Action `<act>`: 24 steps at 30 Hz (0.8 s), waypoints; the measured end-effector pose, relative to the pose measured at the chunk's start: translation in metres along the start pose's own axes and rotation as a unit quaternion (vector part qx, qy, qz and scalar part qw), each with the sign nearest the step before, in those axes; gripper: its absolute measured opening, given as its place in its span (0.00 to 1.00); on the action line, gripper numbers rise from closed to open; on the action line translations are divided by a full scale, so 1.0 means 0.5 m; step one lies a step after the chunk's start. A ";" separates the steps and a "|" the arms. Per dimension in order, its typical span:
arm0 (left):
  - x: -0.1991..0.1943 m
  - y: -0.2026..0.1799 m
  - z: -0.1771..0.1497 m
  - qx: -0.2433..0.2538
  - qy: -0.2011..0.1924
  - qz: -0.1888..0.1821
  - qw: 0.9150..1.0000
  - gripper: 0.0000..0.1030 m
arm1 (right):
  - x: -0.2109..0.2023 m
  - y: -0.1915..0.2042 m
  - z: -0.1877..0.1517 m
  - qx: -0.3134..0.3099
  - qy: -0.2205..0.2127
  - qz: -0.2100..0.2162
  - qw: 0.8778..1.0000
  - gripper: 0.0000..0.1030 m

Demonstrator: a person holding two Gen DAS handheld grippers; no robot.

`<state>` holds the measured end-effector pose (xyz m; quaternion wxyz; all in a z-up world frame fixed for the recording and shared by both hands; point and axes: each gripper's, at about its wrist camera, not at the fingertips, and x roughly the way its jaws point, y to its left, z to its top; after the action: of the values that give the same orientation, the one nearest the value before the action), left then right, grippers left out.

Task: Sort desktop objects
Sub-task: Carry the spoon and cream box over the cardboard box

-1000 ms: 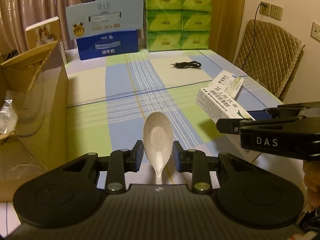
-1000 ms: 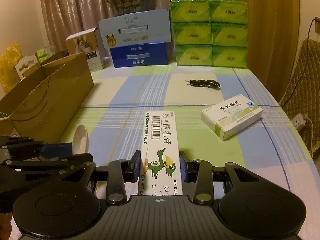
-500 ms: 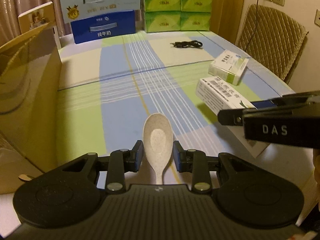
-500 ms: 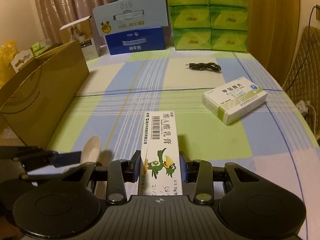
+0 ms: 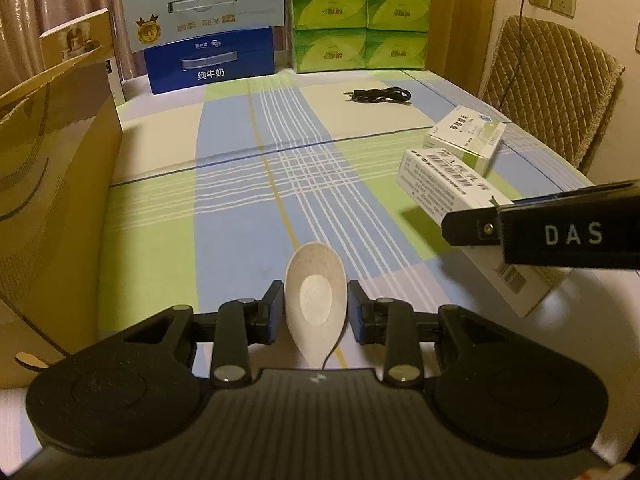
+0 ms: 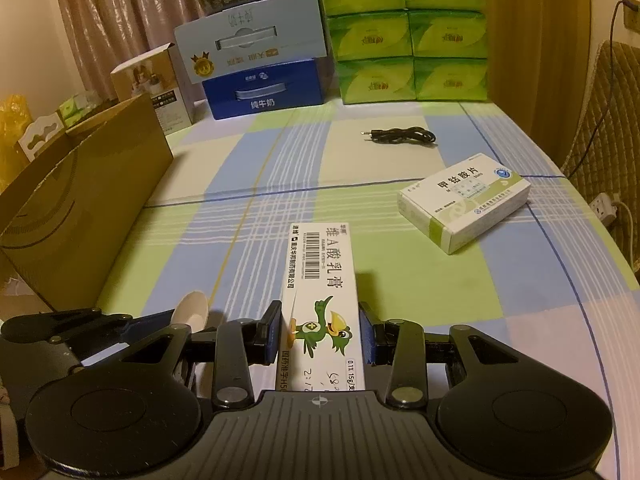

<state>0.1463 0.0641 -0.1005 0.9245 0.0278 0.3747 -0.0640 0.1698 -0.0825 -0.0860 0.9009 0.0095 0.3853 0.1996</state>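
My left gripper (image 5: 316, 312) is shut on a beige spoon (image 5: 315, 300), bowl pointing forward, held just above the tablecloth. My right gripper (image 6: 320, 332) is shut on a long white ointment box (image 6: 322, 292) with a green bird on it, also low over the cloth. The right gripper shows at the right of the left wrist view (image 5: 552, 232), still on the ointment box (image 5: 444, 184). The left gripper (image 6: 80, 324) and the spoon (image 6: 192, 310) show at the lower left of the right wrist view. A white-green medicine box (image 6: 464, 200) and a black cable (image 6: 400, 135) lie on the table.
An open brown cardboard box (image 6: 80, 192) stands along the table's left edge. Milk cartons (image 6: 260, 64), a small white box (image 6: 156, 84) and stacked green tissue packs (image 6: 408, 32) line the back. A padded chair (image 5: 552, 84) stands at the right.
Both grippers have drawn back and down toward the table's near edge, away from the cardboard box, each still holding its object. The medicine box and cable have not moved.
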 end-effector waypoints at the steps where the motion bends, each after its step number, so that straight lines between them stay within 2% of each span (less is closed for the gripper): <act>1: 0.001 -0.001 0.002 -0.003 0.001 0.002 1.000 0.27 | 0.000 0.000 0.000 -0.001 -0.001 0.000 1.000 0.35; 7: -0.011 0.004 0.010 -0.016 0.007 0.002 1.000 0.26 | -0.011 0.003 0.004 0.000 -0.013 -0.003 1.000 0.35; 16: -0.094 0.022 0.038 -0.028 -0.036 -0.002 0.999 0.26 | -0.046 0.018 0.010 -0.005 -0.032 0.003 0.999 0.35; 24: -0.185 0.049 0.086 -0.054 -0.065 0.001 0.996 0.26 | -0.111 0.054 0.027 -0.002 -0.060 0.021 0.998 0.35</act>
<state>0.1136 0.0930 -0.0053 0.9472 -0.0259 0.3165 -0.0440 0.1353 -0.0762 -0.0335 0.9180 0.0280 0.3299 0.2183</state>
